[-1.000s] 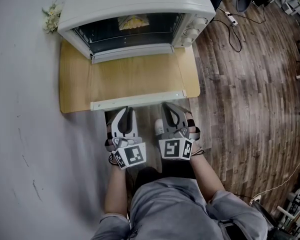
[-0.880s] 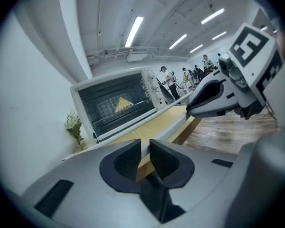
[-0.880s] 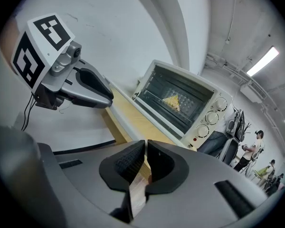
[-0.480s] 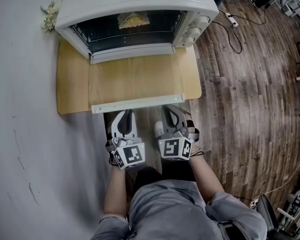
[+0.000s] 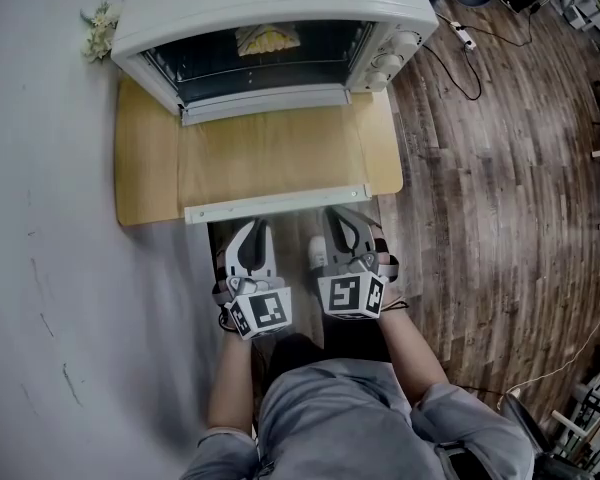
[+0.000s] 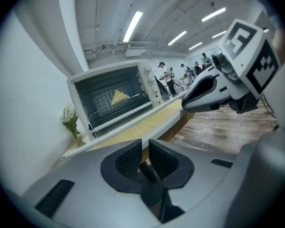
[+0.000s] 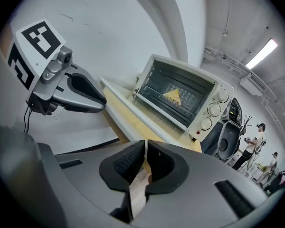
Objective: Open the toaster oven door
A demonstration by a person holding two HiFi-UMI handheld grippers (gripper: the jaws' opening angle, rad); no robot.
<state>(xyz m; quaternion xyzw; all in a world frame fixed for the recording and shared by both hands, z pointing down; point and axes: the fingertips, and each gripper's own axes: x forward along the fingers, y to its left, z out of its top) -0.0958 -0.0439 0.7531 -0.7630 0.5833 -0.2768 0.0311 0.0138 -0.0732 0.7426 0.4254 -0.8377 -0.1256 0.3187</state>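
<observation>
White toaster oven, its glass door folded down flat, white handle along the near edge

"What's around the table?"

"I see a pale grey wall along its left side, and a small bunch of flowers at its far left corner. To its right there's a dark plank floor with a power strip lying on it."

"And the light?"

"I can see strip lights on the ceiling above it. People stand well beyond it."
</observation>
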